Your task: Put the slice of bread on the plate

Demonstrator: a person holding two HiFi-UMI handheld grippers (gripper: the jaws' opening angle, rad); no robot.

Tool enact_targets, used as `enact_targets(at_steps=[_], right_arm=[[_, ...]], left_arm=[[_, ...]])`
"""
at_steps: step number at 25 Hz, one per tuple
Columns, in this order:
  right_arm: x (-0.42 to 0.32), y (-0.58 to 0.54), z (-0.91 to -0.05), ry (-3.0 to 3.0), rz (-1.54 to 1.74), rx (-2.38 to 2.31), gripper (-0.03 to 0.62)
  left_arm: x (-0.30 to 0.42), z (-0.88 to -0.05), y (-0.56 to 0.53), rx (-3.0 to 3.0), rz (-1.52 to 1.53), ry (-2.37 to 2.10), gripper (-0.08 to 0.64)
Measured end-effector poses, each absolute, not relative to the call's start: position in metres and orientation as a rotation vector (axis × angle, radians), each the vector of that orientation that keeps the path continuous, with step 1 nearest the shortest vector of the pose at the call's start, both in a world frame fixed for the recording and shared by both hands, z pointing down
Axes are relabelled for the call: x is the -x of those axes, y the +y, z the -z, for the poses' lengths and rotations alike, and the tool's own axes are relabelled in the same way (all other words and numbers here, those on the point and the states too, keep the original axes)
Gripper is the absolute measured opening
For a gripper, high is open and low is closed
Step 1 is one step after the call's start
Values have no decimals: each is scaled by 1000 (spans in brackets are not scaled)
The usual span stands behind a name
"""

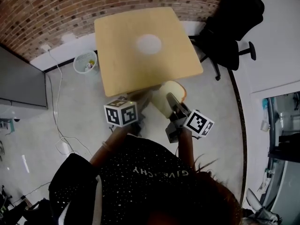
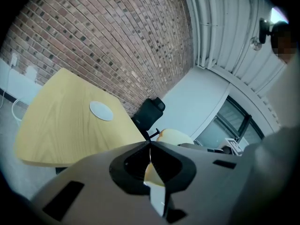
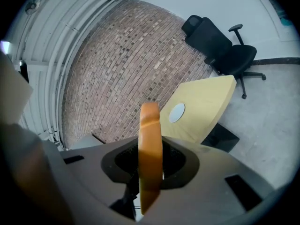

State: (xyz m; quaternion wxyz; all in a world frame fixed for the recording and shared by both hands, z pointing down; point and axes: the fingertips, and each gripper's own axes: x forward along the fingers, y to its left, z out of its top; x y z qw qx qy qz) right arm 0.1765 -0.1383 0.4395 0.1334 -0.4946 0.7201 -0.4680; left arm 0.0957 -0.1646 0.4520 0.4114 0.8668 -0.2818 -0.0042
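Observation:
The slice of bread (image 3: 150, 158) stands on edge between the jaws of my right gripper (image 3: 150, 146), which is shut on it. From the head view the bread (image 1: 165, 97) hangs just off the near edge of the wooden table (image 1: 122, 64), with the right gripper (image 1: 172, 102) behind it. A white plate (image 1: 148, 44) lies near the table's middle, and it also shows in both gripper views, plate (image 3: 176, 112) and plate (image 2: 101, 110). My left gripper (image 1: 140, 98) is beside the bread at the table's near edge. Its jaws meet with nothing between them, left gripper (image 2: 150, 146).
A black office chair (image 1: 229, 27) stands to the right of the table. A white mesh waste basket (image 1: 86, 62) sits at the table's far left, by the brick wall (image 1: 56, 8). A cable (image 1: 58, 102) trails over the floor on the left.

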Motion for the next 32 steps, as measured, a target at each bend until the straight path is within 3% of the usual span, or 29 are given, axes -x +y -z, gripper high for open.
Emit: enact_targets(at_steps=[32], right_arm=[[-163, -249, -448, 2186, 1424, 1417, 98]], left_arm=[[-90, -480, -263, -2065, 58, -709, 11]])
